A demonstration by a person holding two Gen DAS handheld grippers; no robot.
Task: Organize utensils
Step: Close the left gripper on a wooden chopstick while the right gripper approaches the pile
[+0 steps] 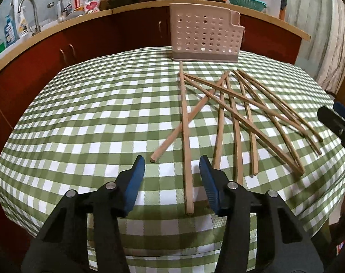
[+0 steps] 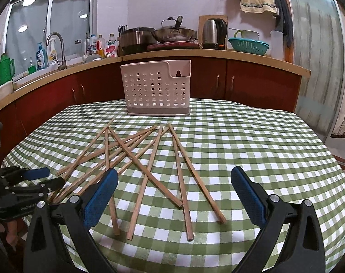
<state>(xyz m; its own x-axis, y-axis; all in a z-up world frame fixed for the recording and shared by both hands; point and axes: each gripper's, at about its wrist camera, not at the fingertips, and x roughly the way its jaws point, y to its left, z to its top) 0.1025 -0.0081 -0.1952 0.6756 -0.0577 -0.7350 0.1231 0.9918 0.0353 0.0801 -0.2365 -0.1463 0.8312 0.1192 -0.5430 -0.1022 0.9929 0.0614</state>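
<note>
Fingers [image 1: 136,182] blue, ribbed, apart both grippers; slim wooden chopsticks [image 2: 147,173] crisscrossed; perforated plastic holder [image 2: 156,91].

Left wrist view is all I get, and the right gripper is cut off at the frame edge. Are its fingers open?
Observer: Yes. In the right wrist view the right gripper has its fingers spread wide, gripping nothing.
Operator: What's in front of it?
Observer: Loose chopsticks crisscrossed on the checked cloth. Several near ends lie between the fingers in that view, none touched.
Operator: Anything new on the holder?
Observer: The holder shows a keyhole cutout in its raised upper right corner.
</note>
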